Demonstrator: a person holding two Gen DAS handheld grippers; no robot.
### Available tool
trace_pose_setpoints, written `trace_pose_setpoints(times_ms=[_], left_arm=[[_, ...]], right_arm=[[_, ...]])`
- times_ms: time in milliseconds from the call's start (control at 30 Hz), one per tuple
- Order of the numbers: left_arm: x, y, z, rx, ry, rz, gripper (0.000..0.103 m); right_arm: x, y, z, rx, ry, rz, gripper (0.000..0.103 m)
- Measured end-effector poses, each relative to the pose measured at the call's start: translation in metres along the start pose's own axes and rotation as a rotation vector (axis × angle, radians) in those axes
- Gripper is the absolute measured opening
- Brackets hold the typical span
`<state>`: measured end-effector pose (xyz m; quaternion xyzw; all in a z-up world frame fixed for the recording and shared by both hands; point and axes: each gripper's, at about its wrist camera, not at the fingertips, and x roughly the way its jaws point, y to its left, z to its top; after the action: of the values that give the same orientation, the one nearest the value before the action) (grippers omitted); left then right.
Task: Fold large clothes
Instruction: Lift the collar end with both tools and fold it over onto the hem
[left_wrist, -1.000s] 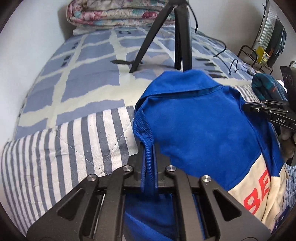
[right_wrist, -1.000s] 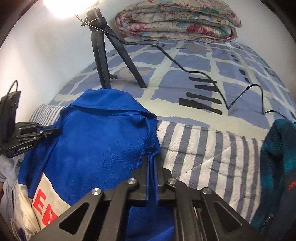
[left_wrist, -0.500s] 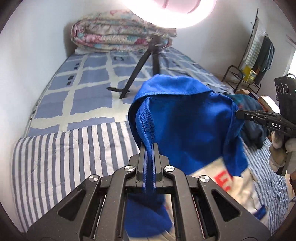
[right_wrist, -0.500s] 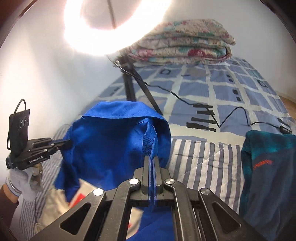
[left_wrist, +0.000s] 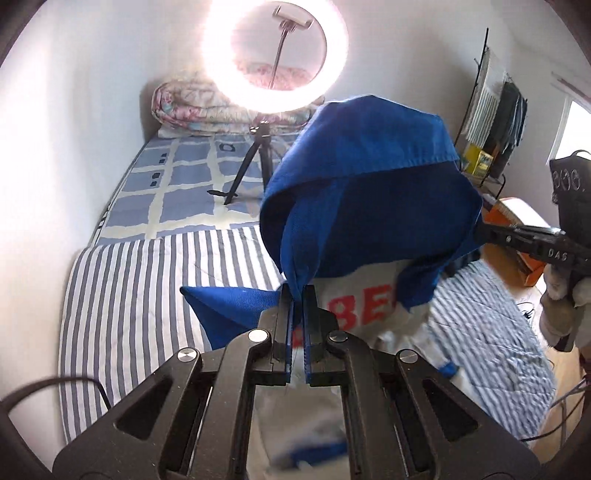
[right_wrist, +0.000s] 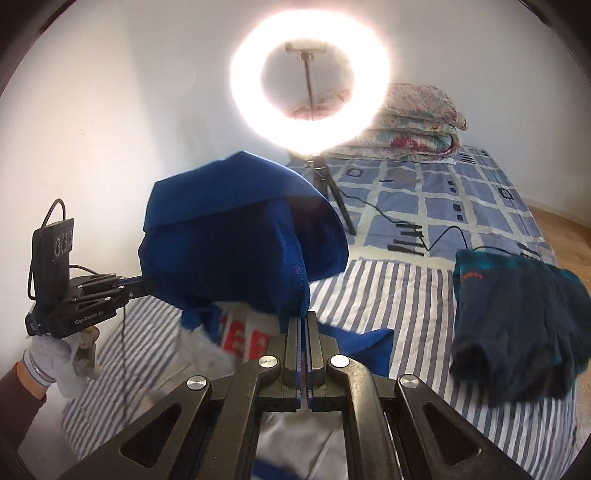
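Left wrist view: my left tongs (left_wrist: 298, 295) are pressed tight on an edge of the blue and white shirt (left_wrist: 369, 206). I hold it up in the air above the striped quilt (left_wrist: 125, 295) on the bed. No fold is made yet, I think.

Right wrist view: my right tongs (right_wrist: 303, 319) pinch the other edge of the shirt. It hangs bunched between both tongs. A dark top (right_wrist: 517, 317) lies beside it, not folded. I must lay the shirt flat, then fold it.
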<state>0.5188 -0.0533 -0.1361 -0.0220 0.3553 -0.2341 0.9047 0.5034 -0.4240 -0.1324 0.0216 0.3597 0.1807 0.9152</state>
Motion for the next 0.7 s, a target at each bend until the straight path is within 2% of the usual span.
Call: trace_pose_setpoints(times_ms=[200, 367, 533, 700], left_arm=[[-0.052, -0.025, -0.042, -0.007, -0.019, -0.027, 0.001], [-0.087, -0.041, -0.088, -0.001, -0.024, -0.047, 0.001], [-0.102, -0.045, -0.143, -0.023, -0.001, -0.049, 0.001], [-0.098, -0.043, -0.204, -0.077, 0.061, -0.047, 0.001]], right_arm=[[-0.036, 0.02, -0.048, -0.024, 0.026, 0.008, 0.0], [-0.062, 0.034, -0.103, -0.026, 0.055, 0.022, 0.0], [-0.072, 0.044, -0.163, -0.022, 0.104, 0.016, 0.0], [-0.071, 0.056, -0.22, -0.011, 0.163, 0.004, 0.0]])
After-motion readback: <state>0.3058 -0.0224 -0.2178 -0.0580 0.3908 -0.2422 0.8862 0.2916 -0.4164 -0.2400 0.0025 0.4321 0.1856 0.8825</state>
